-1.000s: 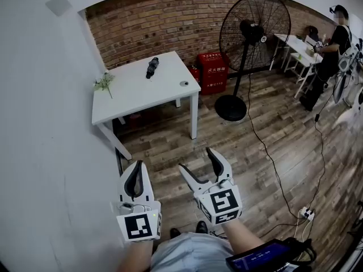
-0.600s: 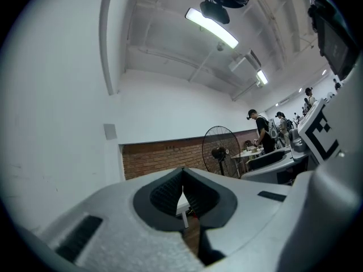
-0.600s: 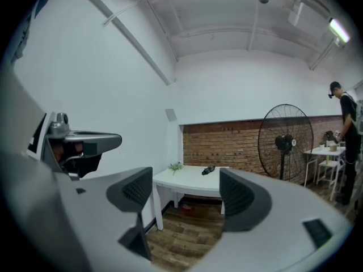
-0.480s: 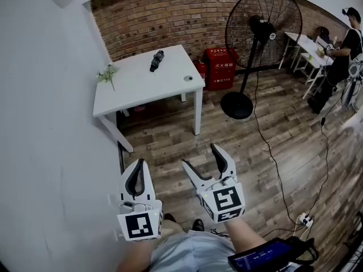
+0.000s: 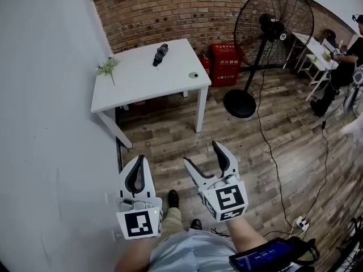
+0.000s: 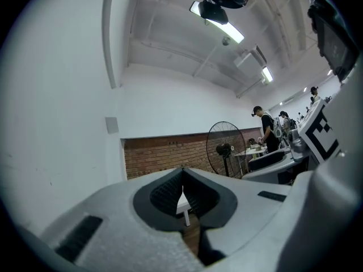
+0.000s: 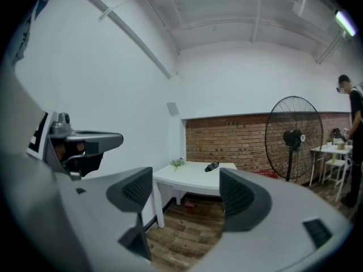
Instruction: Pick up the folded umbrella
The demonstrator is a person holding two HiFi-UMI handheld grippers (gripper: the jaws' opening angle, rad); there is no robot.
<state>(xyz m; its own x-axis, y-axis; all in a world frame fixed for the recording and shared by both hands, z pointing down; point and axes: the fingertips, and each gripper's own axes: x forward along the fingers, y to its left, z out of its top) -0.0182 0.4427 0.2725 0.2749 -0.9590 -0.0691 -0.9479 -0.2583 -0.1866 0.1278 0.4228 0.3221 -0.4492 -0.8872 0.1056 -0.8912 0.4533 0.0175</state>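
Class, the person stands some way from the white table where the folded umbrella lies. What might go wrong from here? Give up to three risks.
1. The folded umbrella lies toward the table's far side, so a long reach may give a weak hold.
2. The left gripper is shut; only the right gripper is open and ready.
3. A cable trails across the floor on the right, a possible trip hazard.

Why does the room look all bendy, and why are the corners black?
Head view: the wide lens curves the red brick wall. Left gripper view: a black rim all round, the long ceiling strip light glares white, and the shut left tongs loom huge. Right gripper view: the same dark rim; the small black folded umbrella looks tiny yet sharp.
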